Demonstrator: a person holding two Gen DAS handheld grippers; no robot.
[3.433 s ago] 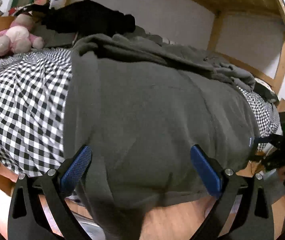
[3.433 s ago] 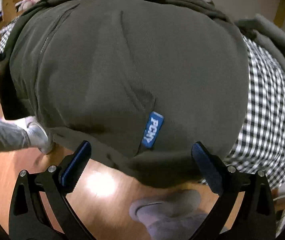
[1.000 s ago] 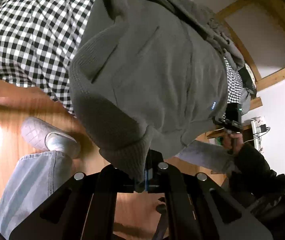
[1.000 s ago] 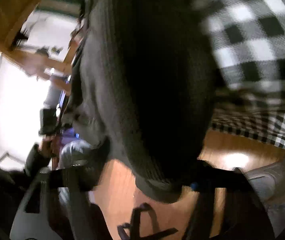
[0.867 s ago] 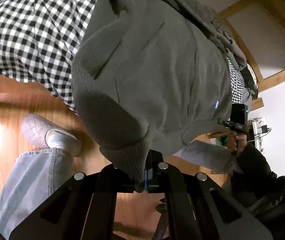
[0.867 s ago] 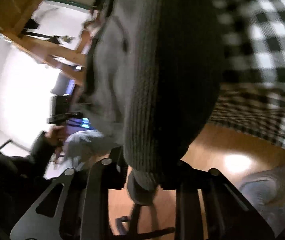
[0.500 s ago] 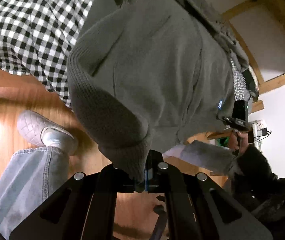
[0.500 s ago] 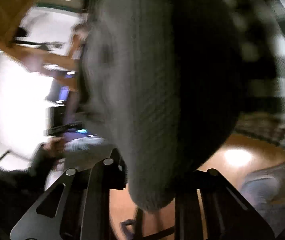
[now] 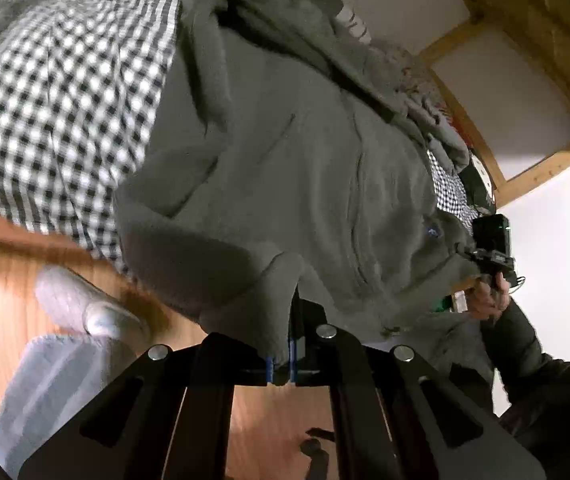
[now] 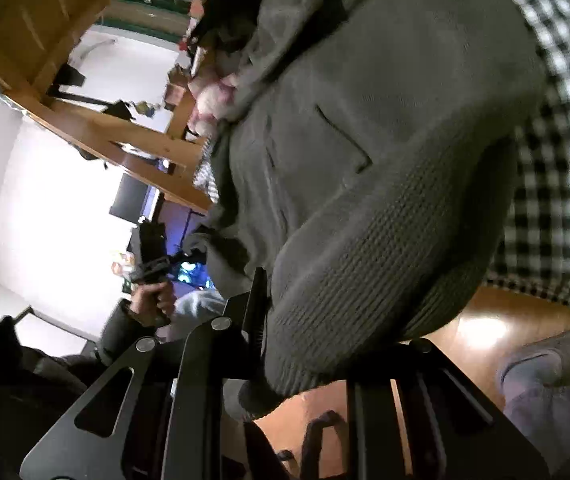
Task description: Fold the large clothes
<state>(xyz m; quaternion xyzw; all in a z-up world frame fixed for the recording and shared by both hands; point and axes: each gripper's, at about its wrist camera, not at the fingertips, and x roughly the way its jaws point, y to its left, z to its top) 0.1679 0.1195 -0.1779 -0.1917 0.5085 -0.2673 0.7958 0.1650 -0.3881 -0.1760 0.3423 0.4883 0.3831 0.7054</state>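
Note:
A large grey-green sweatshirt (image 9: 285,184) lies over the edge of a bed with a black-and-white checked sheet (image 9: 65,92). My left gripper (image 9: 281,364) is shut on the ribbed hem at the sweatshirt's lower left corner. The same sweatshirt fills the right wrist view (image 10: 385,160). My right gripper (image 10: 297,364) is shut on its ribbed hem at the other corner, and the thick knit band hides the fingertips. Each view shows the other gripper in a hand, in the left wrist view (image 9: 489,248) and in the right wrist view (image 10: 153,264).
The wooden floor (image 9: 5,280) lies below the bed edge, with my slippered foot (image 9: 81,304) and jeans leg. More grey clothes (image 9: 305,28) are piled at the back of the bed. A pink plush toy (image 10: 213,96) and the wooden bed frame (image 10: 97,132) stand behind.
Both grippers, open 3.4 s ago, have shut on the hem corners. Over the last second they lift and pull the hem outward, and the sweatshirt's lower edge rises off the bed edge.

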